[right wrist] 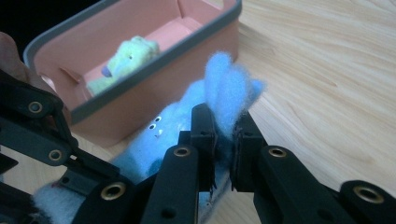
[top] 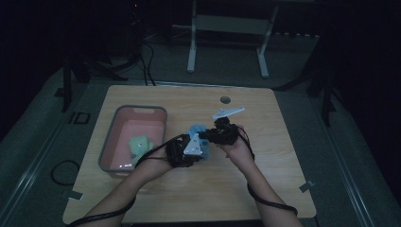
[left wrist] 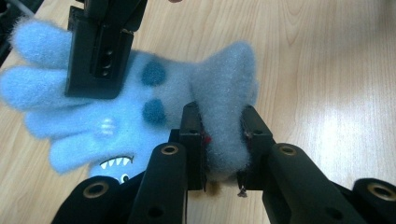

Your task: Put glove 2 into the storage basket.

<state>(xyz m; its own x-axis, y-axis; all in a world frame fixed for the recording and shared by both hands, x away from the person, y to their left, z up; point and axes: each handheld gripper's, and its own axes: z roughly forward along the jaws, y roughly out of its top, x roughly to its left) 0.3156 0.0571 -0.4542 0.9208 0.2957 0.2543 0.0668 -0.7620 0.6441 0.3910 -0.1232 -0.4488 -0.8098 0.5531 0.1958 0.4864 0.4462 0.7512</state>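
Note:
A fuzzy light-blue glove with dark blue spots and a toothy shark face is held above the wooden table between both grippers. In the left gripper view my left gripper is shut on a bunched fold of the glove, and the other gripper's black jaw clamps the glove's finger end at the upper left. In the right gripper view my right gripper is shut on a tuft of the glove. From above, the left gripper and right gripper meet at the glove, right of the bin.
A pink bin with a grey rim stands on the left of the table with a pale green fuzzy item inside, also seen as bin and green item. A round hole lies near the far edge. Cables trail from both forearms.

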